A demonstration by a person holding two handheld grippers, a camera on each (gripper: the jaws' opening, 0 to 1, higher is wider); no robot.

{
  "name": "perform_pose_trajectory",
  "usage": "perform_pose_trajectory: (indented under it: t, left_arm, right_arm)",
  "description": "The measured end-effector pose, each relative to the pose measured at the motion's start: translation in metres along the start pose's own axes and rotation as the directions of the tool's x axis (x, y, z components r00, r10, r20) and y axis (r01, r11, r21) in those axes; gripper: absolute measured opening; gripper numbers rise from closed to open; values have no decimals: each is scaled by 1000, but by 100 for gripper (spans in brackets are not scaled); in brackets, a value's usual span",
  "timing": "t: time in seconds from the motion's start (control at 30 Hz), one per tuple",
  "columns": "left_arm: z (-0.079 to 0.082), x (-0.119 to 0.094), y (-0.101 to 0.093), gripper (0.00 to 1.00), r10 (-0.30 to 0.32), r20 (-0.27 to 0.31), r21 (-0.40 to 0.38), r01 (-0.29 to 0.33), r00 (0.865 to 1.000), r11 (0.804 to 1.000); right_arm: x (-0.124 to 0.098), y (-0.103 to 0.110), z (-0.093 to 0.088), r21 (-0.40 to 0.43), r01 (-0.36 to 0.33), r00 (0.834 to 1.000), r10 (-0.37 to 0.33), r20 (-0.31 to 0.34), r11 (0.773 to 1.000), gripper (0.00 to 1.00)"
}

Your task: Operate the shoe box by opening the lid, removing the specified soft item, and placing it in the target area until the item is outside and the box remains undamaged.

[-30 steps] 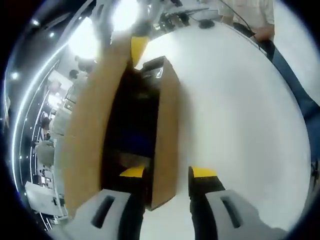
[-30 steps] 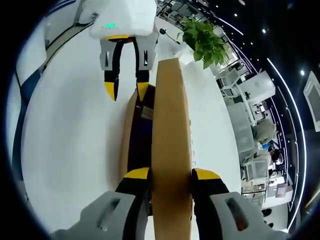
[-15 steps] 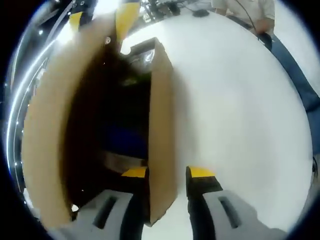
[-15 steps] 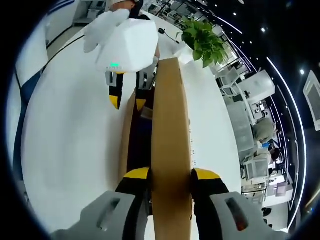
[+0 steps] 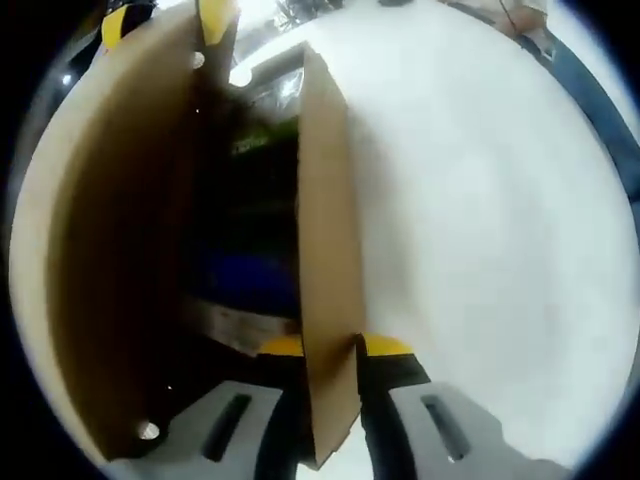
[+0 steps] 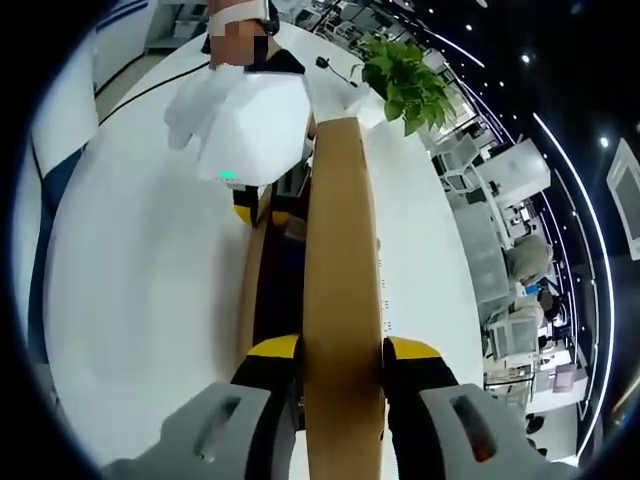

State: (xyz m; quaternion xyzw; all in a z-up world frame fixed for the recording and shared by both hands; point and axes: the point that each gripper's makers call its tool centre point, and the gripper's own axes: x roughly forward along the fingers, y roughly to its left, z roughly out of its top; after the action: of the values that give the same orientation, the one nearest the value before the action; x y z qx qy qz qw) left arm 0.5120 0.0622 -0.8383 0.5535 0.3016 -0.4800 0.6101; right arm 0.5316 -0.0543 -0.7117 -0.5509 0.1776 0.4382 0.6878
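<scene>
The brown cardboard shoe box stands open on the white table [image 5: 480,220]. Its lid [image 6: 340,230] is raised on edge, and my right gripper [image 6: 342,348] is shut on the lid's rim. In the left gripper view the lid [image 5: 110,230] rises at the left, with the right gripper [image 5: 165,20] pinching its far end. My left gripper [image 5: 332,347] is shut on the box's side wall [image 5: 325,230]. Inside the dark box lie a blue soft item [image 5: 245,275] and something with a green label [image 5: 255,145]. From the right gripper view, the left gripper [image 6: 262,212] sits at the box's far end under a white-gloved hand [image 6: 215,95].
White tabletop [image 6: 140,280] spreads on both sides of the box. A potted green plant [image 6: 410,85] stands past the far end. Office desks and chairs [image 6: 520,270] lie beyond the table's right edge. A person's blue-clad leg [image 5: 595,90] is at the table's far side.
My left gripper moved forward over the box's side wall and its jaws narrowed onto it. The lid swung wider open. The right gripper kept its hold on the lid.
</scene>
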Motion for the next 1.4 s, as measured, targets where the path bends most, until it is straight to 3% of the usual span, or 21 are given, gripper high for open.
perform_pose_trajectory:
  t: [0.27, 0.7, 0.77, 1.07, 1.1, 1.13, 1.17, 1.23, 1.27, 1.4]
  left_arm:
    - [1, 0, -1, 14, -36, 48, -15, 36, 998, 999]
    - [3, 1, -2, 10, -105, 73, -50, 109, 992, 993]
    - [2, 2, -2, 9, -114, 58, -82, 119, 992, 990]
    - [3, 2, -4, 9, -121, 66, -57, 125, 990, 991]
    - [-5, 8, -16, 11, -163, 23, -116, 165, 986, 979]
    - [-14, 13, -17, 15, -149, -25, -105, 145, 989, 984]
    - [-19, 19, -25, 17, -175, -50, -57, 172, 983, 983]
    - [-11, 24, -23, 8, -144, -5, -40, 143, 990, 989]
    - [-12, 24, -28, 8, -190, -14, -32, 189, 982, 981]
    - [-8, 23, -29, 7, -166, 11, -69, 167, 986, 984]
  right_arm:
    - [-2, -4, 1, -7, 1, 1000, -1, -5, 1000, 30]
    - [-5, -7, 1, -12, 10, 1000, -10, -20, 1000, 30]
    - [-5, -8, 1, -8, 11, 1000, -11, -19, 1000, 30]
    - [-5, -10, 0, -2, 23, 999, -23, -31, 1000, 30]
    - [-5, -10, 0, -3, 23, 999, -23, -39, 1000, 30]
    - [-5, -10, 0, -3, 23, 999, -23, -38, 1000, 30]
    - [-6, -10, 0, -4, 22, 999, -22, -38, 1000, 30]
    - [-9, -9, -1, -7, 20, 999, -21, -34, 1000, 30]
    - [-10, -8, -1, -11, 20, 999, -20, -35, 1000, 30]
    - [-13, -8, -1, -19, 19, 999, -20, -43, 1000, 30]
